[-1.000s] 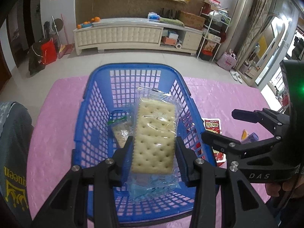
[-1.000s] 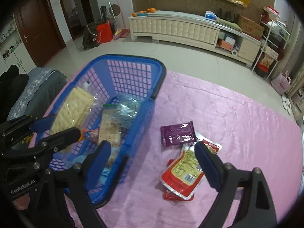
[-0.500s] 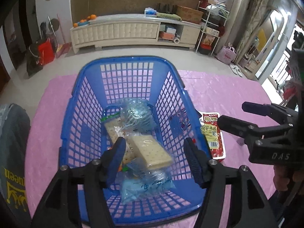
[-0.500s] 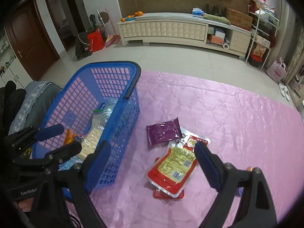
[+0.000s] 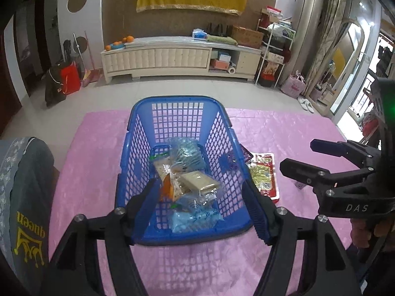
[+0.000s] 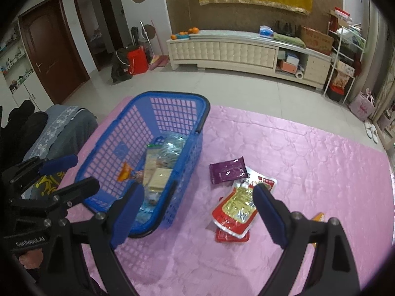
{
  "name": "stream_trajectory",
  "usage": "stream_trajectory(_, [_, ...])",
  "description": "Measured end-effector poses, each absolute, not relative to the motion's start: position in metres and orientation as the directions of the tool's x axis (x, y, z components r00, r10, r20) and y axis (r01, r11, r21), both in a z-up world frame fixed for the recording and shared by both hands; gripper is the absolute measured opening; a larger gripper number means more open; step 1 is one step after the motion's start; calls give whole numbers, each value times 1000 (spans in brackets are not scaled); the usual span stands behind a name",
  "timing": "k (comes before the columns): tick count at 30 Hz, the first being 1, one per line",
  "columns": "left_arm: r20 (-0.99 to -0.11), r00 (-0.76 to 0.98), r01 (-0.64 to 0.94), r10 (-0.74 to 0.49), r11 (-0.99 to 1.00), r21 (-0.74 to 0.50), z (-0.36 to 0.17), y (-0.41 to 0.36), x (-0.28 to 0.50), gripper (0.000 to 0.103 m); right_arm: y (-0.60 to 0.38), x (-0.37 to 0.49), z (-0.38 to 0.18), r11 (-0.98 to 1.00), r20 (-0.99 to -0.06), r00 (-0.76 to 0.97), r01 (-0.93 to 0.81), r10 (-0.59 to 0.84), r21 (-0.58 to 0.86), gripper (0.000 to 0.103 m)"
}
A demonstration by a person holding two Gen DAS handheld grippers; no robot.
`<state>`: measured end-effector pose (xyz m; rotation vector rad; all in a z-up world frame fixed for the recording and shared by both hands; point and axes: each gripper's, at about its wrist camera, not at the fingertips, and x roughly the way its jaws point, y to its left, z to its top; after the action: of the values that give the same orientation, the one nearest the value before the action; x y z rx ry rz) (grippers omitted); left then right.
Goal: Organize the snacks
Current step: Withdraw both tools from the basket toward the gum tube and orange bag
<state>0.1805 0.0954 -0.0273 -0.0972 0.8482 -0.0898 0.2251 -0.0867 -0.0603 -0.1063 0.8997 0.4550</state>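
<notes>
Left gripper (image 5: 202, 202) jaws opening, nothing between them, hovering over blue basket (image 5: 138, 148). Right gripper (image 6: 197, 212) gaping empty, nearer the red pouch (image 6: 237, 207) lying just ahead, long axis running away from it

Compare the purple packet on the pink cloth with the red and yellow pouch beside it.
The purple packet is small, dark and nearly plain; the red and yellow pouch is clearly larger, with a bright printed label. The purple packet lies directly on the pink cloth, farther from the camera; the pouch lies nearer, on top of another red packet. Both lie flat, outside the blue basket.
</notes>
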Motion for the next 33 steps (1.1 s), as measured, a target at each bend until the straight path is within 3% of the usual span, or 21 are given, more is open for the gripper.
stream_trajectory(16, [-705,689,158,-170,984,-82,-1,27,144,72,-140,173,-37,916,-739,604,-399,297,42,92])
stream_trajectory(33, [-754,610,268,-244,959,-93,-34,-60,180,72,-239,175,-68,964,-766,605,-257,217,70,92])
